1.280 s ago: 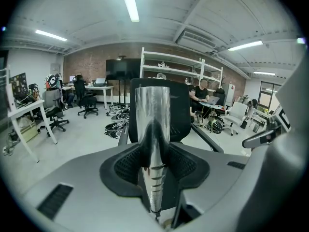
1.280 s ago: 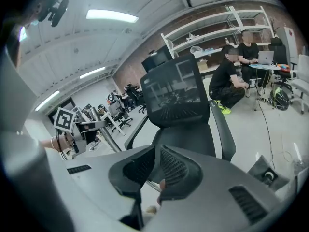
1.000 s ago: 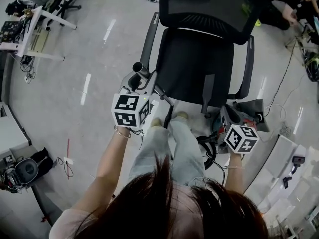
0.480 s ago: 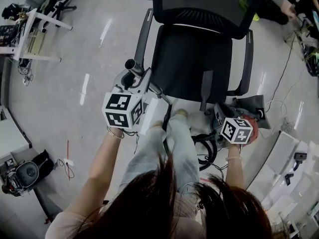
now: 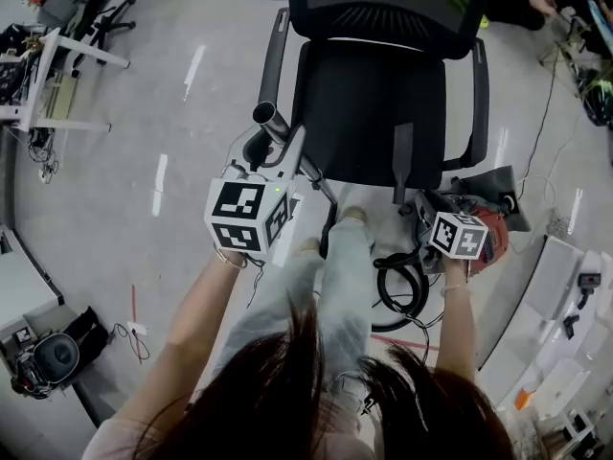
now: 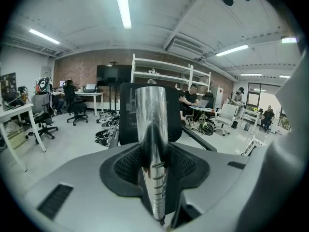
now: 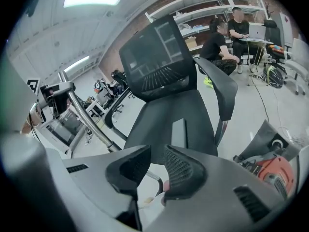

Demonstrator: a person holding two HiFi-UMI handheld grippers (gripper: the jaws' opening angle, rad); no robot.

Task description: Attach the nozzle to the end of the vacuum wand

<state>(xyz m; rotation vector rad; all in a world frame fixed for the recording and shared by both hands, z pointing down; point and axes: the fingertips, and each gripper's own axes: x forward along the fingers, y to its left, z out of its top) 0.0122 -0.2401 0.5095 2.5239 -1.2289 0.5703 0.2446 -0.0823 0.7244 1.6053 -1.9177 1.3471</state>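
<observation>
Holding entry: left tool (image 6: 155,166), jaws clamped on the chrome vacuum wand (image 6: 151,115), whose open end points up and far. Right tool (image 7: 157,170): jaws part open, just been opening, nothing between them. It is aimed at a flat grey strip (image 7: 179,129), probably the nozzle, lying on the black chair (image 5: 369,113) seat. Handling: widen the jaws, grip the strip across its narrow sides, keep the wand steady, and align the socket squarely before pushing.
</observation>
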